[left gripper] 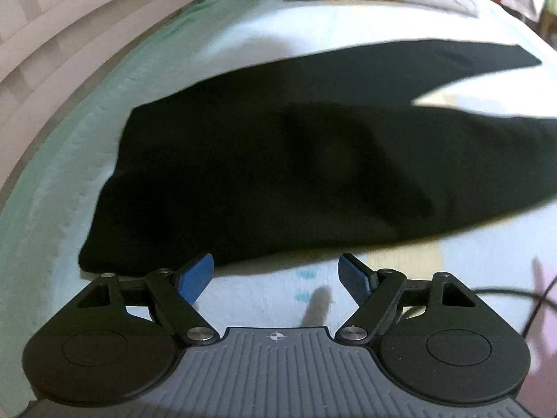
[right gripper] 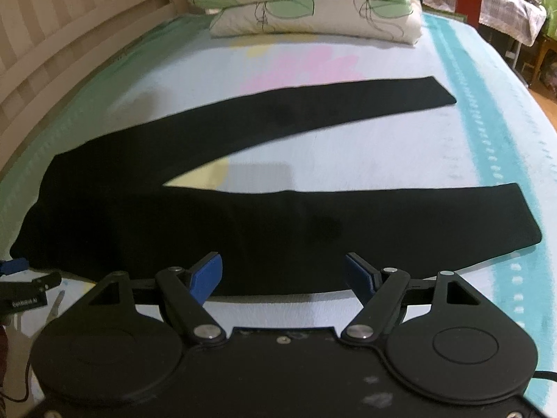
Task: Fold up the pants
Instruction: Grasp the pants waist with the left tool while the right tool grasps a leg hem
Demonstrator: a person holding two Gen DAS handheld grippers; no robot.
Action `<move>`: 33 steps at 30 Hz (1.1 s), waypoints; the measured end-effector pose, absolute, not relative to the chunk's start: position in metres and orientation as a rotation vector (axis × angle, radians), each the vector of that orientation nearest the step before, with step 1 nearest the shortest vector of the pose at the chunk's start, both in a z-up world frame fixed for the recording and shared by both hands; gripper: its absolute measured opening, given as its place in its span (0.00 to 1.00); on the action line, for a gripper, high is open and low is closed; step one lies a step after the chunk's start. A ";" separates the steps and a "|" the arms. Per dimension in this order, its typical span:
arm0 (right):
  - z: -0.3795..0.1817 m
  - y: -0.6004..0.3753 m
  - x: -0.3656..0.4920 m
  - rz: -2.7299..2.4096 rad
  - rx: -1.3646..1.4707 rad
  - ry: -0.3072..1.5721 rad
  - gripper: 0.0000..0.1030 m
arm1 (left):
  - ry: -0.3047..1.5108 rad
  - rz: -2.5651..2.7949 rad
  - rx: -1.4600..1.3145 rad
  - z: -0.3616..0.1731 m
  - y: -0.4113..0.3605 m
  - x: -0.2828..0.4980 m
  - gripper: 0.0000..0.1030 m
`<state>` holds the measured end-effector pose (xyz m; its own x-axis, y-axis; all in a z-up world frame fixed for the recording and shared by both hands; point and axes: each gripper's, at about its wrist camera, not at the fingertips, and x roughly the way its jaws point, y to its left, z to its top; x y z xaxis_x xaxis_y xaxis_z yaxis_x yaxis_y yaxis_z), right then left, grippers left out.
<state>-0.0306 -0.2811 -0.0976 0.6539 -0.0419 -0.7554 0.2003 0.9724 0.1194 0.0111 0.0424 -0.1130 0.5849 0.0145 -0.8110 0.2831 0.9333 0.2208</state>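
Note:
Black pants (right gripper: pixel 195 209) lie flat on the bed with the waist at the left and the two legs spread apart toward the right. In the left wrist view the pants (left gripper: pixel 278 174) fill the middle, waist end nearest. My left gripper (left gripper: pixel 276 275) is open and empty, just in front of the near edge of the waist part. My right gripper (right gripper: pixel 283 275) is open and empty, over the near edge of the near leg. The left gripper's blue fingertip (right gripper: pixel 14 266) shows at the far left of the right wrist view.
The bed sheet (right gripper: pixel 348 146) is light blue with pink, yellow and teal print. Two stacked leaf-print pillows (right gripper: pixel 306 3) lie at the head. A slatted wooden rail (right gripper: pixel 69 41) runs along the far left side. The bed's right edge drops to a wooden floor (right gripper: pixel 546 104).

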 end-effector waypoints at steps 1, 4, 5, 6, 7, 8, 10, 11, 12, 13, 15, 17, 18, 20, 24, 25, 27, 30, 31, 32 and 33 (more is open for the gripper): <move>-0.102 -0.281 -0.029 -0.138 0.200 0.853 0.77 | 0.945 -0.169 0.347 -0.117 0.042 0.011 0.76; -0.116 -0.283 -0.023 -0.149 0.207 0.869 0.77 | 0.961 -0.179 0.307 -0.125 0.045 0.013 0.76; -0.120 -0.285 -0.021 -0.156 0.213 0.875 0.77 | 0.963 -0.170 0.297 -0.127 0.045 0.014 0.76; -0.124 -0.286 -0.020 -0.162 0.222 0.883 0.77 | 0.958 -0.157 0.293 -0.128 0.044 0.014 0.76; -0.129 -0.288 -0.019 -0.169 0.233 0.894 0.77 | 0.946 -0.147 0.289 -0.129 0.043 0.015 0.76; -0.132 -0.290 -0.018 -0.174 0.242 0.903 0.77 | 0.936 -0.140 0.290 -0.129 0.041 0.016 0.76; -0.138 -0.293 -0.014 -0.183 0.248 0.923 0.77 | 0.923 -0.130 0.309 -0.131 0.037 0.018 0.77; -0.140 -0.293 -0.012 -0.184 0.250 0.930 0.77 | 0.905 -0.127 0.325 -0.131 0.034 0.018 0.77; -0.141 -0.294 -0.011 -0.184 0.253 0.935 0.77 | 0.887 -0.124 0.345 -0.131 0.031 0.018 0.77; -0.143 -0.294 -0.009 -0.183 0.256 0.940 0.77 | 0.872 -0.122 0.370 -0.132 0.028 0.018 0.77; -0.144 -0.295 -0.005 -0.178 0.262 0.941 0.77 | 0.841 -0.119 0.411 -0.131 0.023 0.016 0.77; -0.144 -0.296 -0.003 -0.175 0.264 0.942 0.77 | 0.807 -0.119 0.460 -0.132 0.017 0.015 0.77; -0.145 -0.297 -0.002 -0.174 0.265 0.942 0.77 | 0.792 -0.121 0.485 -0.132 0.014 0.013 0.77; -0.148 -0.298 0.000 -0.181 0.271 0.941 0.77 | 0.754 -0.126 0.535 -0.132 0.008 0.007 0.77; -0.152 -0.306 -0.006 -0.244 0.289 0.929 0.77 | 0.711 -0.151 0.572 -0.129 0.002 -0.004 0.77; -0.152 -0.313 -0.009 -0.284 0.293 0.917 0.77 | 0.706 -0.159 0.570 -0.128 0.001 -0.008 0.77; -0.154 -0.330 -0.016 -0.367 0.308 0.897 0.77 | 0.701 -0.174 0.561 -0.127 -0.002 -0.010 0.77; -0.155 -0.358 -0.025 -0.495 0.353 0.871 0.75 | 0.707 -0.194 0.559 -0.131 -0.001 -0.003 0.77; -0.156 -0.369 -0.029 -0.539 0.368 0.865 0.75 | 0.709 -0.204 0.562 -0.133 -0.001 0.000 0.77; -0.157 -0.378 -0.033 -0.576 0.385 0.863 0.75 | 0.710 -0.216 0.573 -0.136 -0.002 0.002 0.77; -0.158 -0.387 -0.037 -0.605 0.404 0.857 0.75 | 0.709 -0.226 0.586 -0.138 -0.002 0.005 0.77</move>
<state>-0.0370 -0.3869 -0.1581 0.5053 -0.3292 -0.7977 0.6408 0.7623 0.0912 0.0055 -0.0018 -0.1379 0.7434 -0.0015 -0.6688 0.3867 0.8169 0.4279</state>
